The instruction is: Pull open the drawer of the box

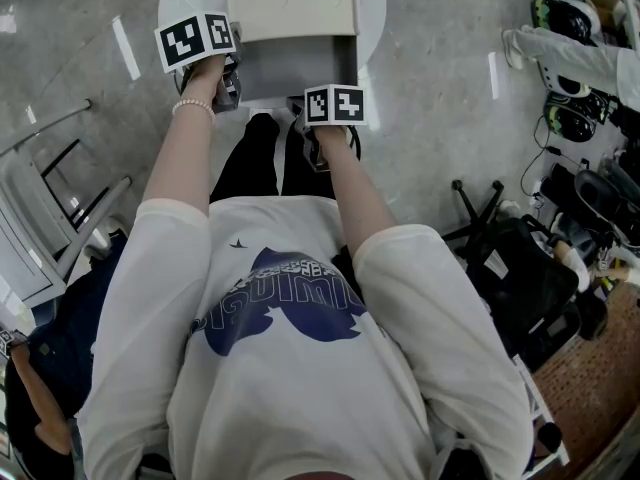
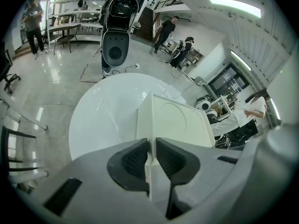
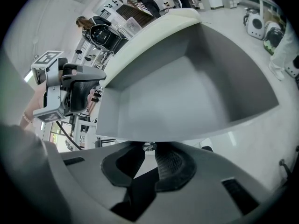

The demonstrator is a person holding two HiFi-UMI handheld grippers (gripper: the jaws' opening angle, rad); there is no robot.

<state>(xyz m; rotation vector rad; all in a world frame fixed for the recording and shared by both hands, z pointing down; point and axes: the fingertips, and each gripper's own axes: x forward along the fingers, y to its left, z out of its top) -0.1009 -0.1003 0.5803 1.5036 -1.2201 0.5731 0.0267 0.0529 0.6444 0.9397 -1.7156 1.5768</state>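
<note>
Grey drawer knob point(image 3: 148, 146) in right gripper point(image 3: 149, 151) jaws; left gripper point(image 2: 151, 154) clamps box point(image 2: 180, 121).

free: table point(image 2: 103, 115) left of box point(image 1: 290, 6) | blocked: open drawer point(image 1: 300, 68) (toward person)

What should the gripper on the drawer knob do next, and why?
It should probably let go: the right gripper could open its fingers off the knob. The drawer already sticks far out of the box toward the person, with its grey inside showing, so more pulling might tug it right out. The left gripper clamps the box's edge, steadying it.
</note>
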